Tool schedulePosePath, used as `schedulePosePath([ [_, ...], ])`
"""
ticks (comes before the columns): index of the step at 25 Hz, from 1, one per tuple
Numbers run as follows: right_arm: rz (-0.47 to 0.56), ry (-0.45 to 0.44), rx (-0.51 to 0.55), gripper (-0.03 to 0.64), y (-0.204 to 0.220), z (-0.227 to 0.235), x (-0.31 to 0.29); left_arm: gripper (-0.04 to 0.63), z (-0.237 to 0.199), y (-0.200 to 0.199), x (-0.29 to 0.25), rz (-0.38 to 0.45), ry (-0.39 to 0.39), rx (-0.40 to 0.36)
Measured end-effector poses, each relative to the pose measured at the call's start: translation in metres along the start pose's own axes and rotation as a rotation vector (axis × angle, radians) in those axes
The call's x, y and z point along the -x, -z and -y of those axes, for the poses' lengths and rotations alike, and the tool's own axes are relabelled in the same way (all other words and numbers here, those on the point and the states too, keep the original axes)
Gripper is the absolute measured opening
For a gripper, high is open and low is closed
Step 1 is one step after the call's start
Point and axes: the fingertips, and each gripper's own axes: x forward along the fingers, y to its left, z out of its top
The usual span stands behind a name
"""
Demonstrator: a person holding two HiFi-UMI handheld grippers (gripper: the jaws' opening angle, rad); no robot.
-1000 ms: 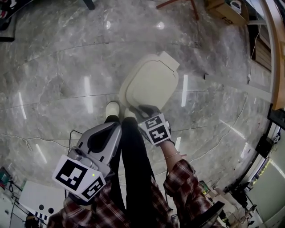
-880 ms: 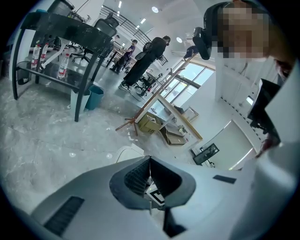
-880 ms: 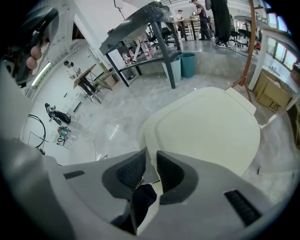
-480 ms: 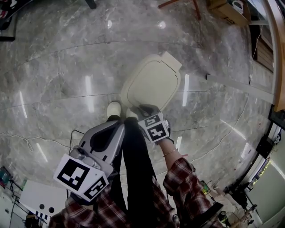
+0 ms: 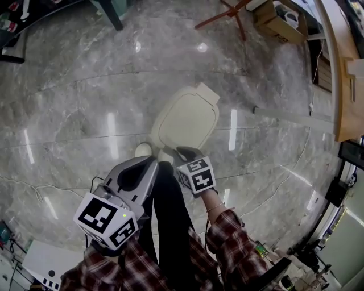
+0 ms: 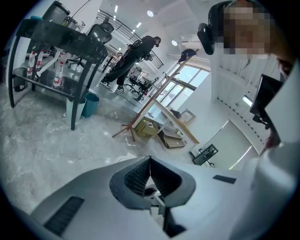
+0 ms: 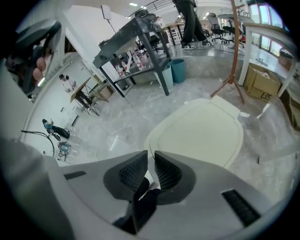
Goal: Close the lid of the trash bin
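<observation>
The trash bin [image 5: 185,121] stands on the marble floor just ahead of my feet, and its cream lid [image 7: 201,132] lies flat and closed on top. In the head view my right gripper [image 5: 186,152] sits over the lid's near edge; whether it touches the lid I cannot tell. Its jaws stand almost together with nothing between them. In the right gripper view the right gripper [image 7: 150,158] points at the lid from just above. My left gripper [image 5: 136,170] is held back to the left of the bin beside my leg, shut and empty, and points out over the floor [image 6: 149,162].
A cardboard box [image 5: 277,20] and a wooden stand's legs [image 5: 224,12] lie beyond the bin. A wooden shelf [image 5: 341,68] runs down the right side. A black-legged table [image 7: 136,35] and a blue bin [image 7: 178,70] stand farther off. Cables [image 5: 34,185] trail on the floor at left.
The head view has drawn back, so the bin looks smaller and more of the far floor shows. Both grippers keep their places; the lid stays closed.
</observation>
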Motion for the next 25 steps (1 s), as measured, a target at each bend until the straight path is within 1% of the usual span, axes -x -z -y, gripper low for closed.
schedulePosePath([
  [2,0.055,-0.009,-0.019,0.057,-0.019,-0.008,0.031,0.009,0.013,-0.012,0.003,0.010,0.012,-0.019],
  [6,0.206,-0.001,0.012,0.057,-0.086,-0.019,0.107,0.009,0.045,-0.058,0.010,0.076,0.056,-0.097],
  [9,0.300,0.002,0.029,0.057,-0.124,-0.047,0.183,0.011,0.087,-0.091,0.034,0.105,0.076,-0.127],
  [13,0.456,-0.019,0.072,0.057,-0.173,-0.093,0.282,0.009,0.142,-0.133,0.069,0.159,0.105,-0.203],
  [16,0.542,-0.028,0.144,0.054,-0.198,-0.126,0.346,0.009,0.178,-0.159,0.099,0.226,0.124,-0.244],
  [18,0.610,-0.008,0.179,0.043,-0.216,-0.142,0.385,0.009,0.200,-0.178,0.118,0.271,0.149,-0.267],
  [20,0.691,0.028,0.202,0.043,-0.232,-0.156,0.422,0.009,0.222,-0.197,0.136,0.299,0.181,-0.307],
  [23,0.783,0.056,0.227,0.035,-0.242,-0.179,0.464,0.009,0.249,-0.215,0.158,0.327,0.215,-0.369],
  [25,0.821,0.051,0.230,0.035,-0.241,-0.190,0.482,0.009,0.263,-0.220,0.168,0.344,0.238,-0.387],
])
